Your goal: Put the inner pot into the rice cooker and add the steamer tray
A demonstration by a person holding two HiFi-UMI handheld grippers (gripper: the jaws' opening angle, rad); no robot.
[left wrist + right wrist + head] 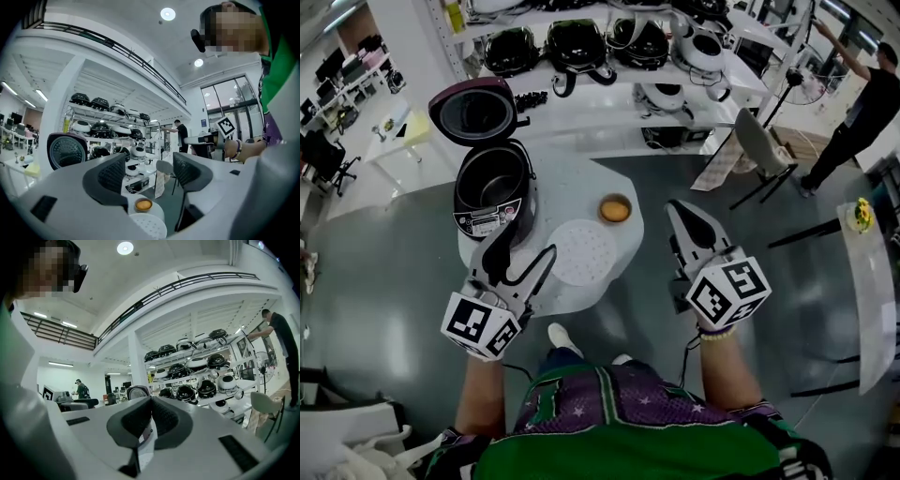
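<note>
Worktop [574, 183] holds rice cooker [492, 192], lid [473, 111] up for loading; steamer tray [584, 253] flat beside it. Your left gripper [526, 247] open, right gripper [679, 213] closed, both empty.

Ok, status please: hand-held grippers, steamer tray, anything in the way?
Left hand-held gripper open, empty; right hand-held gripper shut, empty. Round white perforated steamer tray lies on white table, beside open black rice cooker. Small orange-filled bowl nearby.

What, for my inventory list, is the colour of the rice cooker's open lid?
Dark plum shell, black inner face. The lid shows best in the head view.
</note>
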